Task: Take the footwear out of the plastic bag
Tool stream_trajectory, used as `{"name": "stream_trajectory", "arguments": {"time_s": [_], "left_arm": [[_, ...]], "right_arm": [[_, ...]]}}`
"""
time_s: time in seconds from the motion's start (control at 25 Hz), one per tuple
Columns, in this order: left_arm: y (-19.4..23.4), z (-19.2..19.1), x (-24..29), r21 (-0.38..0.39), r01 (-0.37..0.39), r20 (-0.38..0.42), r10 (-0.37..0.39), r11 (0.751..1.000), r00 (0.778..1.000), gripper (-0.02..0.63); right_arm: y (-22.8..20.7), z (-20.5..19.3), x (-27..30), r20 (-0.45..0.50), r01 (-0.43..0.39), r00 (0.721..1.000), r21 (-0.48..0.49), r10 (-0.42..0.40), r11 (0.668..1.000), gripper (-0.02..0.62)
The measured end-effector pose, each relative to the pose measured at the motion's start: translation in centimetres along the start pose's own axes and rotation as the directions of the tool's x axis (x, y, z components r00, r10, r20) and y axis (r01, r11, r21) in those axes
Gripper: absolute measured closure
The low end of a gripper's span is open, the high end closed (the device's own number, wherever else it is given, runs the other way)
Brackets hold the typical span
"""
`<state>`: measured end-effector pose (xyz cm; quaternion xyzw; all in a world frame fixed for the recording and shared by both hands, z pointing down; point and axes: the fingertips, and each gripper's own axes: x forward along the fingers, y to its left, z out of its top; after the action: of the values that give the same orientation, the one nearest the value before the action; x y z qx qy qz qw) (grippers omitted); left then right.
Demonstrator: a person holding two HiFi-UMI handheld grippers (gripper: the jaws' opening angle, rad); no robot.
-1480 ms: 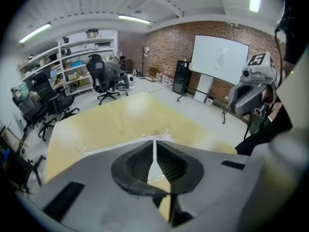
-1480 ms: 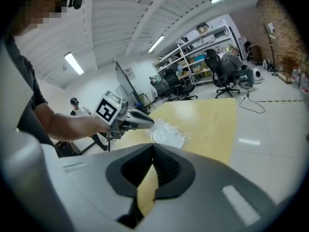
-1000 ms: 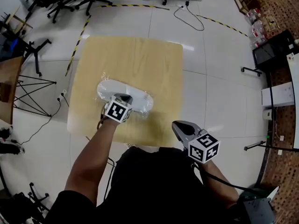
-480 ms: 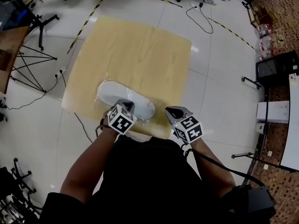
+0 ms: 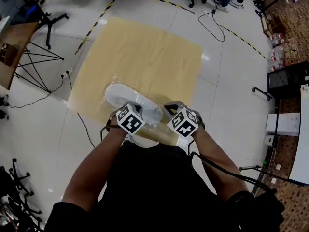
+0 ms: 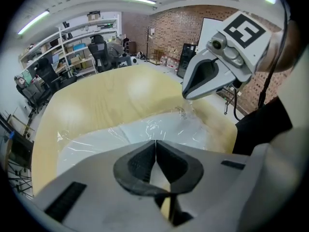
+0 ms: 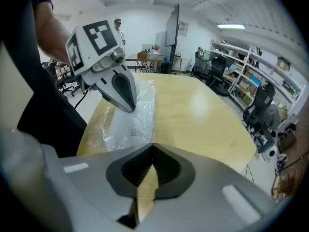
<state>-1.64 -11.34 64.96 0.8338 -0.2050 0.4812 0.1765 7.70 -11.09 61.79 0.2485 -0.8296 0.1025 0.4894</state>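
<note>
Progress: essentially nothing of the removal is done yet.

The white shoe (image 5: 121, 94) lies wholly inside the clear plastic bag (image 7: 131, 124). The bag rests on the near part of the light wooden square counter (image 5: 145, 47), close to the edge nearest the person. As far as the head view shows, film covers the shoe on every side and no part of it pokes out.

The left gripper (image 5: 137, 103) has its jaws clenched, with the tips down at the near end of the bag over the shoe. In the left gripper view the tips meet in a line and crinkled film lies directly beyond them. I cannot tell whether a fold of film is caught between them.

The right gripper (image 5: 167, 108) also has its jaws clenched, with nothing between them. The right gripper view shows only bare wood past the tips. This gripper hangs just beside the right end of the bag, near the bunched loose film, and no contact is visible.

Done so far: both grippers are at the bag.

Left to do, by my judgement:
- find the bag's mouth, possibly at the bunched right end, though this is not confirmed
- pin or lift the film with one gripper
- take hold of the shoe with the other and draw it clear
- set the shoe down on the counter, apart from the bag
</note>
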Motion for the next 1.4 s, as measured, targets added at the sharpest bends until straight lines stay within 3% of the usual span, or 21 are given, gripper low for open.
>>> {"name": "stream_trajectory", "arguments": {"time_s": [0.2,0.36,0.48,0.56,0.8,0.96,1.28,1.4], "left_arm": [[0.1,0.1,0.0,0.004,0.007,-0.026,-0.007,1.0,1.0,0.595],[0.1,0.1,0.0,0.004,0.02,-0.02,-0.02,1.0,1.0,0.595],[0.4,-0.1,-0.1,0.023,0.011,-0.03,-0.01,1.0,0.999,0.595],[0.3,-0.2,-0.1,0.041,0.003,-0.047,-0.001,0.999,0.999,0.595],[-0.3,0.2,0.3,0.06,0.005,-0.066,-0.001,0.998,0.998,0.595],[-0.4,0.5,0.2,0.05,0.005,-0.059,-0.003,0.999,0.998,0.595],[-0.2,0.3,0.3,0.058,0.013,-0.064,-0.009,0.998,0.998,0.595],[-0.3,0.4,0.3,0.053,0.015,-0.067,-0.011,0.998,0.998,0.595]], "right_arm": [[2.0,-2.6,-1.8,0.021,0.065,0.998,-0.025,-0.064,0.998,0.595],[1.2,-4.8,-3.2,0.058,0.096,0.993,0.132,-0.104,0.987,0.592],[0.1,-3.3,-2.4,0.099,0.042,0.993,0.241,-0.067,0.97,0.489],[-0.7,-1.7,-1.6,0.116,0.008,0.993,0.256,-0.039,0.967,0.465],[-1.0,-0.5,0.0,0.084,-0.049,0.996,0.217,0.031,0.975,0.477],[-0.5,-1.3,-1.1,0.091,-0.047,0.995,0.2,0.03,0.979,0.594],[1.6,-2.7,-2.6,0.113,-0.025,0.993,0.126,0.01,0.992,0.594],[1.9,-4.0,-2.8,0.086,0.009,0.996,0.048,-0.013,0.999,0.591]]}}
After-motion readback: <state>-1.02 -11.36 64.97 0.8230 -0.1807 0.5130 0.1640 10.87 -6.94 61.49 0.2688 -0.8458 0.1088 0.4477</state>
